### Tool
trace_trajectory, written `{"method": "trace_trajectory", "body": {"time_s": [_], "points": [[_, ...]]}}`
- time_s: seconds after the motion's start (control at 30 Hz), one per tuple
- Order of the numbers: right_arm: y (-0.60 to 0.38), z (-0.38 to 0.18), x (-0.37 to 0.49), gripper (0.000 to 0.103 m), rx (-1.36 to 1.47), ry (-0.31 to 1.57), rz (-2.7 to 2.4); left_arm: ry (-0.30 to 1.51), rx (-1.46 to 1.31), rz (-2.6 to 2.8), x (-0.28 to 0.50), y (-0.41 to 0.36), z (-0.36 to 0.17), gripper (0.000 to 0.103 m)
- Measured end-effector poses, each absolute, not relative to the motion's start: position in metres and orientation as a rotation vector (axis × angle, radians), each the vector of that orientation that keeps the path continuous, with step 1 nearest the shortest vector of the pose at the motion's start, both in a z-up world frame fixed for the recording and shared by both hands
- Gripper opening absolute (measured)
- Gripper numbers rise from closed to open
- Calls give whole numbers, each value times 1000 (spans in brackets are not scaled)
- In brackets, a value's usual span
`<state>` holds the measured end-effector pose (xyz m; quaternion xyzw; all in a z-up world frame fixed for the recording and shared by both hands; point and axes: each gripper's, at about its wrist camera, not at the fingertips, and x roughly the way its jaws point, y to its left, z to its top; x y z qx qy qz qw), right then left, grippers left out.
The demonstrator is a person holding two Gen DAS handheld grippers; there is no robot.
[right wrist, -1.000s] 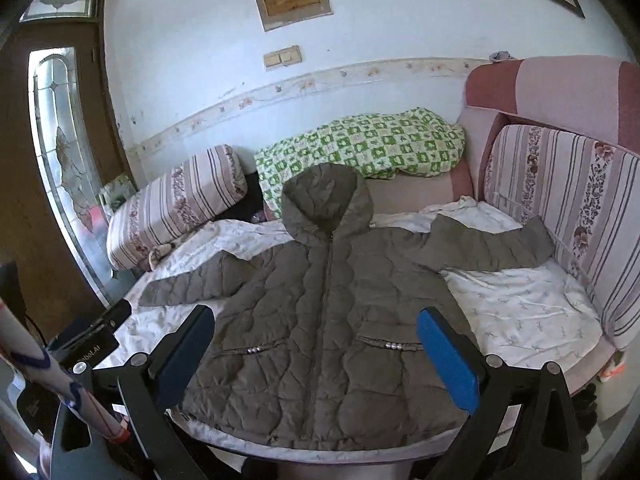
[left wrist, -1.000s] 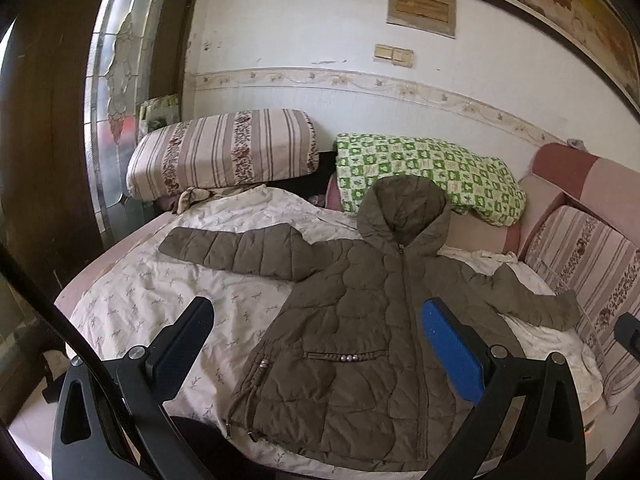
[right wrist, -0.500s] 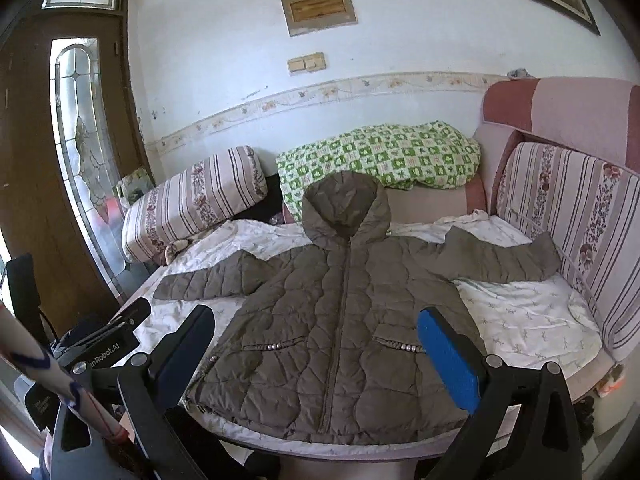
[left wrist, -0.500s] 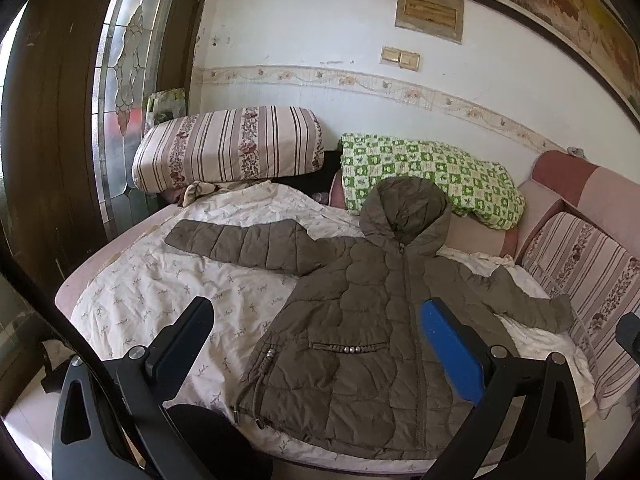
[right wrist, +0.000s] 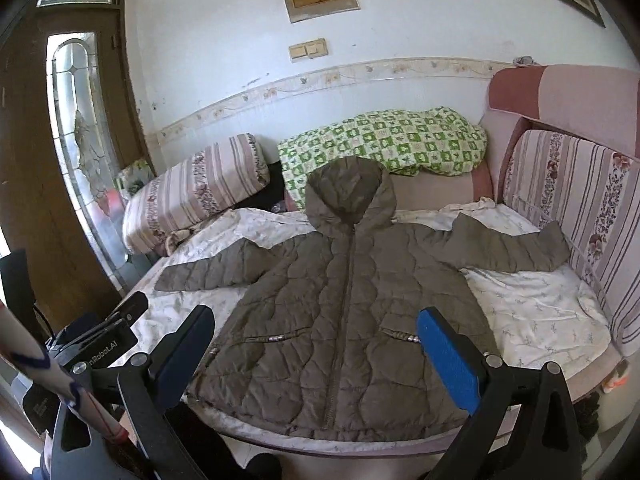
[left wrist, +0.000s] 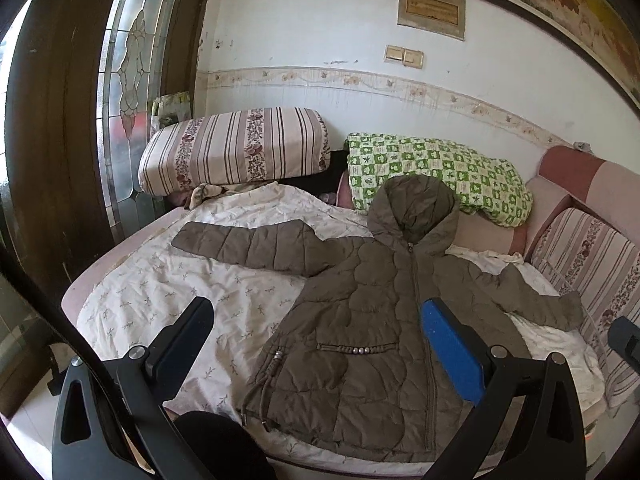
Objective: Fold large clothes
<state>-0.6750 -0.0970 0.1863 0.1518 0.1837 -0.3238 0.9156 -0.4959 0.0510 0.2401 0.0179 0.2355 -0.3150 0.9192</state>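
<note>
The olive quilted jacket (right wrist: 348, 304) lay front-up on the bed (right wrist: 536, 312), zipped, hood (right wrist: 350, 192) toward the pillows and both sleeves spread wide, a layout that left each sleeve free to be folded inward. The left sleeve (left wrist: 256, 246) reached toward the door side; the right sleeve (right wrist: 508, 250) ended near the striped cushion (right wrist: 576, 196). The left claw (left wrist: 316, 340) and right claw (right wrist: 316, 340) hung above the hem with jaws wide and empty, seemingly poised before any fold began.
</note>
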Motion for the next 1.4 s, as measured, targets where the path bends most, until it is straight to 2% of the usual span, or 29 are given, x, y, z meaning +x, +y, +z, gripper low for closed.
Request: {"method": "trace_trajectory", "body": {"time_s": [0.53,1.4], "points": [[-145,147,-628,103,367,470,-682,502,121,-562,-454,4,194,103],[-153,125,-628,103,362,522,-728,554,164,-622,-466,-12,171,103]]}}
